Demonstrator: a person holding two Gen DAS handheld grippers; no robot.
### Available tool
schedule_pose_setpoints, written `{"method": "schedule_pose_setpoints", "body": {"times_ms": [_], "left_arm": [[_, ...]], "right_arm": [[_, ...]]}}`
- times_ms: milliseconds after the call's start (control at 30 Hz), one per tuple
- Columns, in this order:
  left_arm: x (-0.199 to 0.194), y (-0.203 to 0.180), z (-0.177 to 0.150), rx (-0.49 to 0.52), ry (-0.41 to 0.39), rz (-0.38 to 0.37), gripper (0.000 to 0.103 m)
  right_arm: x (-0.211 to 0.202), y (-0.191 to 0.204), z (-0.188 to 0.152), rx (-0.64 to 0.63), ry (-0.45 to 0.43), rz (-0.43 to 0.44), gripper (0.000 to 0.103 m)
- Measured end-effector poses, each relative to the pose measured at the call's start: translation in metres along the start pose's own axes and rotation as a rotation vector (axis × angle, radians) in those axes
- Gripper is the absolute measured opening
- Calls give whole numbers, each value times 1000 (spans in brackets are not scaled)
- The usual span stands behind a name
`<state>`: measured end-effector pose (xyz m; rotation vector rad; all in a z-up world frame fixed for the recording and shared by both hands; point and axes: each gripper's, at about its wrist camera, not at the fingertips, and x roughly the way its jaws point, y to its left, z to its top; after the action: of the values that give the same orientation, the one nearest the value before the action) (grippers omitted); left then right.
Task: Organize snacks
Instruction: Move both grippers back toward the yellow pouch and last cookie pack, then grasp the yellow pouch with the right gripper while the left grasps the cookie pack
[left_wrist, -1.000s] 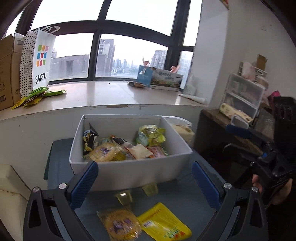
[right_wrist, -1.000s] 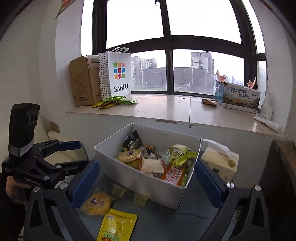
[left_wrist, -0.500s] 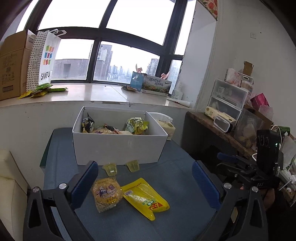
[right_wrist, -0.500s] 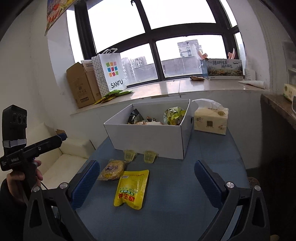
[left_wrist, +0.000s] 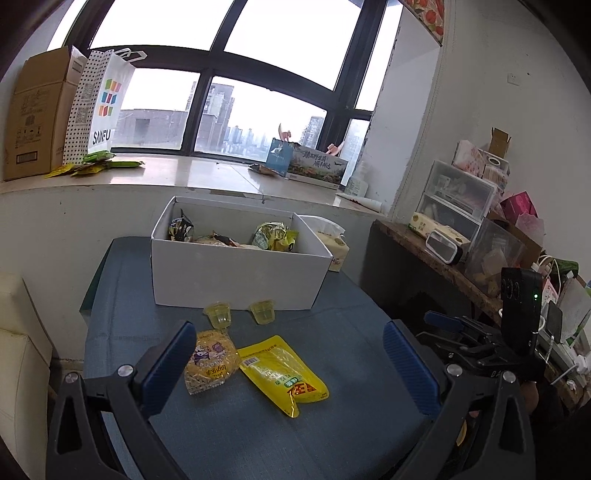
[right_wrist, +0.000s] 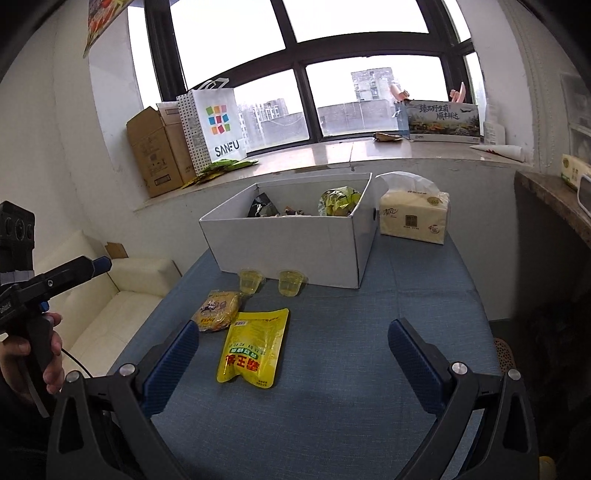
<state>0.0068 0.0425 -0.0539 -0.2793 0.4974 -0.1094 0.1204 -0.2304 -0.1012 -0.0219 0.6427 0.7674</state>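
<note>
Hovering above the near end of the blue worktop (left_wrist: 354, 332), both tongs are spread wide and hold nothing. The left tongs (left_wrist: 288, 365) look down on the loose snacks; the right tongs (right_wrist: 291, 365) do the same from the other side.

Four snacks lie outside the white box (left_wrist: 236, 277), which already holds several packets and sits at the far end of the worktop. Two jelly cups (left_wrist: 218, 314) stand just in front of the box's near wall, side by side and slightly apart. Nearer the tongs lie a round cake packet (left_wrist: 210, 360) and a yellow pouch (left_wrist: 282, 373), touching or very nearly so.

The pouch is the closest item to both tongs. In the left view it sits between the fingers, a little left of centre, its long axis running diagonally from far-left to near-right. In the right view it lies left of centre, long axis pointing nearly straight away from the tongs. By my reading the left tongs are better placed for the cake packet, just beside their left finger, while the right tongs could close across the pouch's short width with little turning. From either, the box lies straight ahead, beyond the cups.
</note>
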Motion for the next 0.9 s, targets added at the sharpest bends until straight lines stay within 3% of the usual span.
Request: {"method": "schedule_pose_setpoints", "body": {"times_ms": [233,600,833,867,900], "left_arm": [[-8,5,-2,-14,-16,9,103],[-6,25,-17,-69,24,35,103],[-8,32,-21,-84,37,56,103],[-7,34,-23,-90,43,61,103],[-7,35,-23,-96,46,62,103]], "right_arm": [[34,18,-8,-110,108,-8,103],[132,52,-22,-179,357,59,103],[180,63,-30,-152,452,-17,103],[183,62,-32,-148,461,-28,99],[184,64,-35,-162,458,-42,88]]}}
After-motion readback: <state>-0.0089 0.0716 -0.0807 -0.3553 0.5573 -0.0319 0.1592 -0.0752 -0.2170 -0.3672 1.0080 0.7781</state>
